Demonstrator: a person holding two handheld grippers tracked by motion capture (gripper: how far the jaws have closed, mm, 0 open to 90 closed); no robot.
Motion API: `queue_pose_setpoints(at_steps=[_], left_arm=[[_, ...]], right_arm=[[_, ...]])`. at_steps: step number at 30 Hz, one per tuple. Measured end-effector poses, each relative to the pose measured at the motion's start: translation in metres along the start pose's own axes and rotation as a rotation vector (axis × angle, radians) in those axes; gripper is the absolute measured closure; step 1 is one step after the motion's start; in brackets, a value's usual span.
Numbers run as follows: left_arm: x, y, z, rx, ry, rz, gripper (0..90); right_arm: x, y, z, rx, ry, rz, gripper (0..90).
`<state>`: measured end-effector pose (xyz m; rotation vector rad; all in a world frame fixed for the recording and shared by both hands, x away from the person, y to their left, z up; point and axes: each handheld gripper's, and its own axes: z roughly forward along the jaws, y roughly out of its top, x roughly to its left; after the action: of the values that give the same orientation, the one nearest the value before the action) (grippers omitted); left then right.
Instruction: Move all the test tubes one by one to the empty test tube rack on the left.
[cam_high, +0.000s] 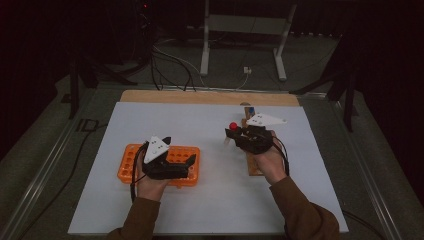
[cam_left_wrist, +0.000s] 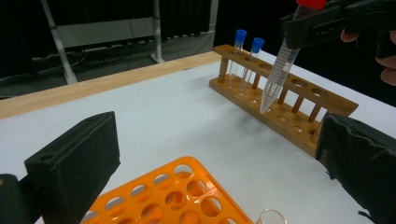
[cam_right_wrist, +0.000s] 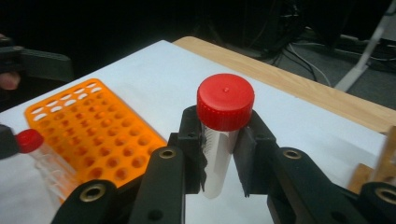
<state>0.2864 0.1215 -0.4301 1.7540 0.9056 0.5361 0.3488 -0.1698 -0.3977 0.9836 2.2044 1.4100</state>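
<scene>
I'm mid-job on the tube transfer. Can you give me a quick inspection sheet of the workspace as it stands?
Surface: white sheet over a wooden table edge.
Job's things: red-capped tube held off the table; orange rack at the left; wooden rack at the right with two blue-capped tubes; a second red-capped tube at the orange rack.
Clutter: nothing seen.
Grippers: right tool shut on the red-capped tube just below its cap; left tool open above the orange rack, nothing between its jaws.
Cables: one trails from each tool; more lie on the floor beyond the table.
Surroundings: dark room, grey stand behind.
</scene>
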Motion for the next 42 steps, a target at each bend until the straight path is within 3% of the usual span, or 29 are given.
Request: queue_pose_setpoints(at_steps=[15,25,28,34,39,42], left_arm=[[-0.014,0.007,0.01,0.022,-0.041,0.047,7.6],[-0.025,0.009,0.016,0.042,-0.059,0.093,17.6],[-0.028,0.01,0.017,0.045,-0.062,0.103,24.9],[-0.029,0.009,0.019,0.062,-0.107,0.114,53.7],[-0.028,0.009,0.019,0.067,-0.138,0.118,72.2],[-0.028,0.009,0.019,0.072,-0.14,0.121,74.4]], right_arm=[[0.031,0.006,0.011,0.029,0.088,-0.035,74.4],[0.051,0.011,0.015,0.049,0.146,-0.061,74.4],[0.058,0.012,0.016,0.052,0.162,-0.072,74.4],[0.068,0.012,0.018,0.058,0.19,-0.088,74.3],[0.072,0.012,0.02,0.061,0.207,-0.098,74.4],[0.072,0.012,0.02,0.06,0.212,-0.097,72.5]])
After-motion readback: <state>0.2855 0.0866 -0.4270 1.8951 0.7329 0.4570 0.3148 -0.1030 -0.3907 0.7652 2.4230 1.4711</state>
